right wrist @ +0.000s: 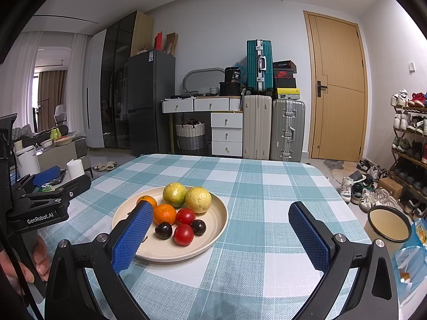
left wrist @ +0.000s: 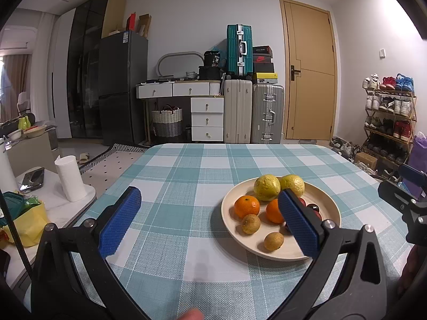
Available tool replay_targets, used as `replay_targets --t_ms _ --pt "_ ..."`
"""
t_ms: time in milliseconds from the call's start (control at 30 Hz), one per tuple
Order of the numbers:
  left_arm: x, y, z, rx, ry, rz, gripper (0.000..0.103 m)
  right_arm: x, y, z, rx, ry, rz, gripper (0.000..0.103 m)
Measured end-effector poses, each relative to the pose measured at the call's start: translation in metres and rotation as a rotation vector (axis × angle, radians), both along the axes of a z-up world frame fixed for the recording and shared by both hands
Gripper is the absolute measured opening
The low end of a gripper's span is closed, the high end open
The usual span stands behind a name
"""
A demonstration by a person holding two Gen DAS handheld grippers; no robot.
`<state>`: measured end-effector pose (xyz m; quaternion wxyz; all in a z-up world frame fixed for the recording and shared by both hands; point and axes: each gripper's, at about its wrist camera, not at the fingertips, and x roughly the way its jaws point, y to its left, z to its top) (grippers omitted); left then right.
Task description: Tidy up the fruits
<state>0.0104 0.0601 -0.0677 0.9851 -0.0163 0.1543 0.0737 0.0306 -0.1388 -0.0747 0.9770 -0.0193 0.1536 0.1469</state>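
A cream plate point(left wrist: 329, 205) point(right wrist: 213, 222) sits on the checked tablecloth, holding two yellow-green citrus fruits point(left wrist: 266, 187) point(right wrist: 198, 199), two oranges point(left wrist: 246, 206) point(right wrist: 165, 214), two red tomatoes point(right wrist: 183, 234), two dark plums point(right wrist: 163, 230) and two small brown fruits point(left wrist: 250, 223). My left gripper point(left wrist: 209, 222) stands open, low over the cloth just left of the plate, its right finger overlapping the plate. My right gripper point(right wrist: 222, 236) is open too, above the cloth to the plate's right, with its left finger over the plate's near-left rim. Neither holds anything.
A cup with a dark rim point(right wrist: 389, 225) and a blue packet point(right wrist: 411, 264) stand at the table's right edge. A paper towel roll point(left wrist: 70, 178) stands on a low side table to the left. Suitcases, drawers and a shoe rack point(left wrist: 389, 117) line the far walls.
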Motion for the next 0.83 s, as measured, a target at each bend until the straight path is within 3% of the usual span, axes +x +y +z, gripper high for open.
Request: replay_targets --t_ms 833 --pt "0.0030 -0.0043 -0.0012 0.001 0.000 -0.014 0.102 0.0000 -0.0006 -0.0001 -0.001 -0.001 0.000 0.103"
